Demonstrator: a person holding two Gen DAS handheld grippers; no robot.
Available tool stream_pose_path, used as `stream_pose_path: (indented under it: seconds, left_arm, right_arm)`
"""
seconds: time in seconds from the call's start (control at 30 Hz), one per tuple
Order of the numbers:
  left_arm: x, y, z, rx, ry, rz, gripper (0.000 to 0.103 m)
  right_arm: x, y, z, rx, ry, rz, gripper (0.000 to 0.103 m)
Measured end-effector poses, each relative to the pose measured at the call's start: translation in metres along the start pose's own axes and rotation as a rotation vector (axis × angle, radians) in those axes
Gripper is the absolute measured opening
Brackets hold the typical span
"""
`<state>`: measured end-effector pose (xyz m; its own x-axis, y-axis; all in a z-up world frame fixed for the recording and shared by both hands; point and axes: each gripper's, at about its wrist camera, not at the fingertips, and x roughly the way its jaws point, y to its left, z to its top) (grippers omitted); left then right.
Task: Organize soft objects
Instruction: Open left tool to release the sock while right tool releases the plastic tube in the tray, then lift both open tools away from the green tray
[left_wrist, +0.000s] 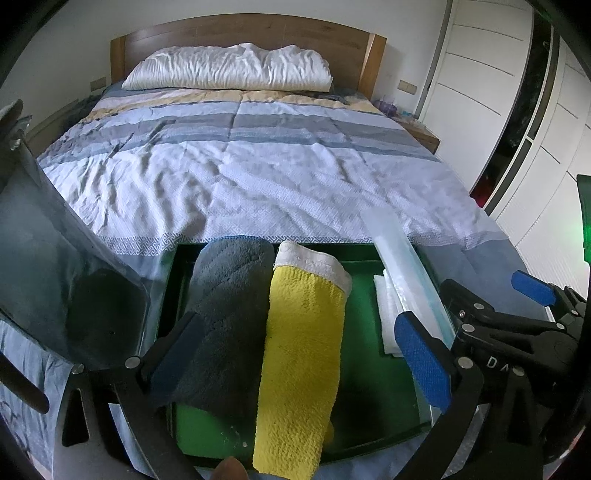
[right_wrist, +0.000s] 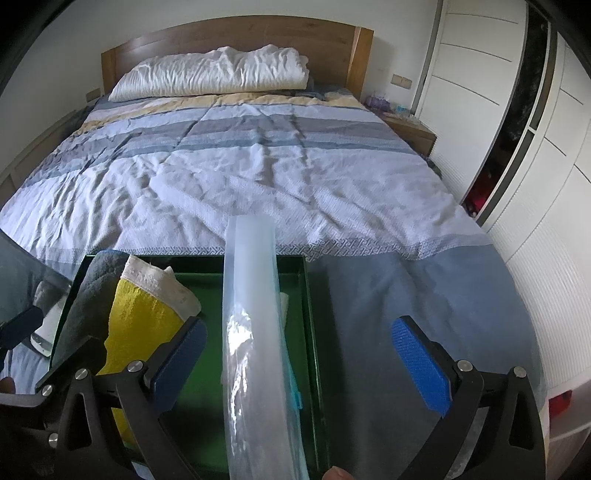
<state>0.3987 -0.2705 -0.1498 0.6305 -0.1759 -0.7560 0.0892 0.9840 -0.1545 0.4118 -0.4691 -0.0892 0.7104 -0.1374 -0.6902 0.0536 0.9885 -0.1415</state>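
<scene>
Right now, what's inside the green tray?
Green tray holds a grey towel, yellow cloth, a clear plastic bag over white folded material. Beneath them is hidden.

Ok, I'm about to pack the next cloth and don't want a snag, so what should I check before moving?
1. Left hand-held gripper open: ok, wide, straddling the yellow cloth.
2. Right hand-held gripper open: ok, the plastic bag lies between its fingers, ungripped.
3. Gray cloth inside the green tray: ok, beside the yellow one.
4. Yellow cloth fully inside the tray: not ok, its near end laps over the front rim.
5. Bag mouth open: cannot tell.
6. Tray steady on the bed: ok, it sits flat at the foot.
</scene>
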Motion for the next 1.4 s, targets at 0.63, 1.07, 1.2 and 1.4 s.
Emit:
stream_pose_path:
  seconds: [0.63,1.07,1.2,1.4]
  left_arm:
    - [-0.034,-0.009,-0.015,0.007,-0.006,-0.039,0.101]
    - [-0.134,-0.009,-0.054,-0.008,-0.021,-0.172,0.101]
    - [-0.175,-0.001,-0.07,0.007,-0.044,-0.21,0.101]
    - [-0.238,0.025,-0.101,0.071,-0.073,-0.226,0.101]
  right_arm:
    - [-0.046,-0.002,-0.004,0.024,-0.057,-0.041,0.103]
    - [-0.149,-0.004,-0.041,0.071,-0.155,-0.051,0.103]
    - [-0.188,0.0,-0.061,0.08,-0.188,-0.037,0.103]
    - [-0.262,0.017,-0.104,0.084,-0.265,-0.001,0.103]
